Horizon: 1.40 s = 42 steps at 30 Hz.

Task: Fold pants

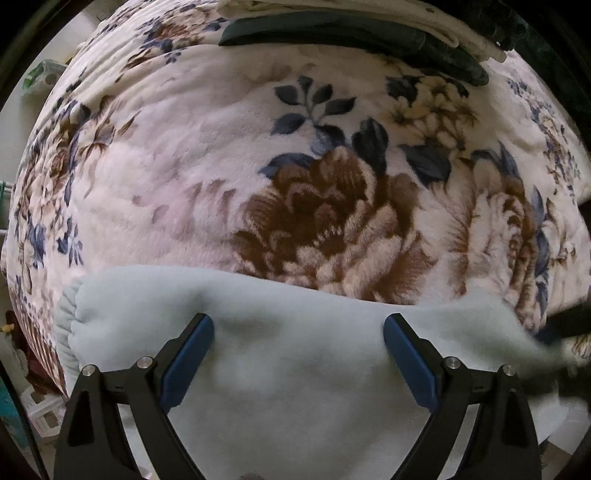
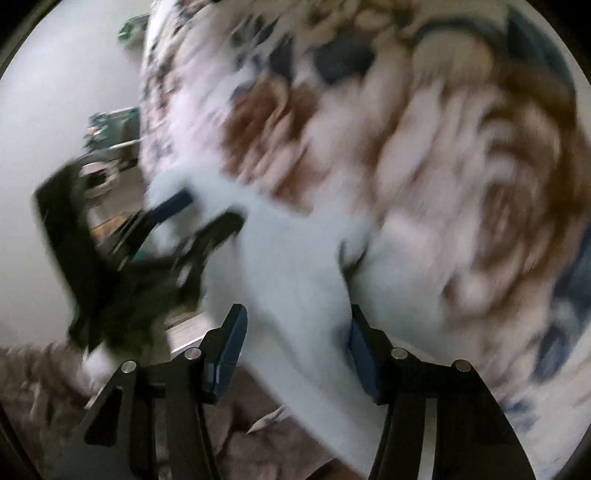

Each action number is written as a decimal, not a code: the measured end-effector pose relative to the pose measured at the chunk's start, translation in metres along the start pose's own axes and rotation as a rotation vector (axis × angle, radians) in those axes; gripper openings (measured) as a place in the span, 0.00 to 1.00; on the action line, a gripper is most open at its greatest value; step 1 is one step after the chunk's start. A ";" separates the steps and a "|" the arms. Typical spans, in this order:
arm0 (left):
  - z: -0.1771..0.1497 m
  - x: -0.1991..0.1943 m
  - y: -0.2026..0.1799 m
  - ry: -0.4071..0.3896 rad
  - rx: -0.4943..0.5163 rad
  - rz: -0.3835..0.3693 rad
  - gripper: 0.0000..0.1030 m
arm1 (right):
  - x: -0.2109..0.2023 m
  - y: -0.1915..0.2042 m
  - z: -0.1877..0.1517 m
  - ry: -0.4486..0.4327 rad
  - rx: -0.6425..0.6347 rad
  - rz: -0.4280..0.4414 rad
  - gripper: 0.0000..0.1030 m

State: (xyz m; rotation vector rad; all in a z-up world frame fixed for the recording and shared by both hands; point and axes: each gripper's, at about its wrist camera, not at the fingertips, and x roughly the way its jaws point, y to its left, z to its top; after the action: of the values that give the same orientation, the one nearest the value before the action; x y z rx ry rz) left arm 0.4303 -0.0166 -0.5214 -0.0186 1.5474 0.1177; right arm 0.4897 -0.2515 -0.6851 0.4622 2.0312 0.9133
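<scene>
Pale blue fleece pants (image 1: 295, 350) lie on the near edge of a floral blanket (image 1: 258, 166), with an elastic cuff (image 1: 68, 325) at the left. My left gripper (image 1: 298, 323) is open, its blue-padded fingers spread over the fabric. In the blurred right wrist view the pants (image 2: 295, 266) run between the fingers of my right gripper (image 2: 295, 314), which is open. The left gripper (image 2: 207, 210) shows there at the left, over the pants' far end.
A dark green folded garment (image 1: 351, 33) and white cloth (image 1: 424, 18) lie at the far side of the blanket. The bed's edge drops at the left, with a white basket (image 1: 40, 410) on the floor. Brownish fabric (image 2: 258, 424) lies below the right gripper.
</scene>
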 end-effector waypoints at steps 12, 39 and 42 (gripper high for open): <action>-0.024 0.000 0.011 -0.002 -0.028 0.017 0.92 | 0.055 -0.048 0.040 -0.005 0.186 0.298 0.63; -0.066 0.045 0.045 0.061 -0.025 0.059 0.92 | -0.091 -0.109 0.011 -0.355 0.579 0.100 0.08; -0.069 0.034 0.041 0.062 -0.037 0.034 0.92 | -0.115 -0.099 0.004 -0.346 0.465 0.115 0.23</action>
State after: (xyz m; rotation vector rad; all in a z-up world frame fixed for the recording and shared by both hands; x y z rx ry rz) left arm 0.3590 0.0200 -0.5548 -0.0252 1.6075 0.1743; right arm 0.5608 -0.3857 -0.6978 0.9307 1.8970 0.3792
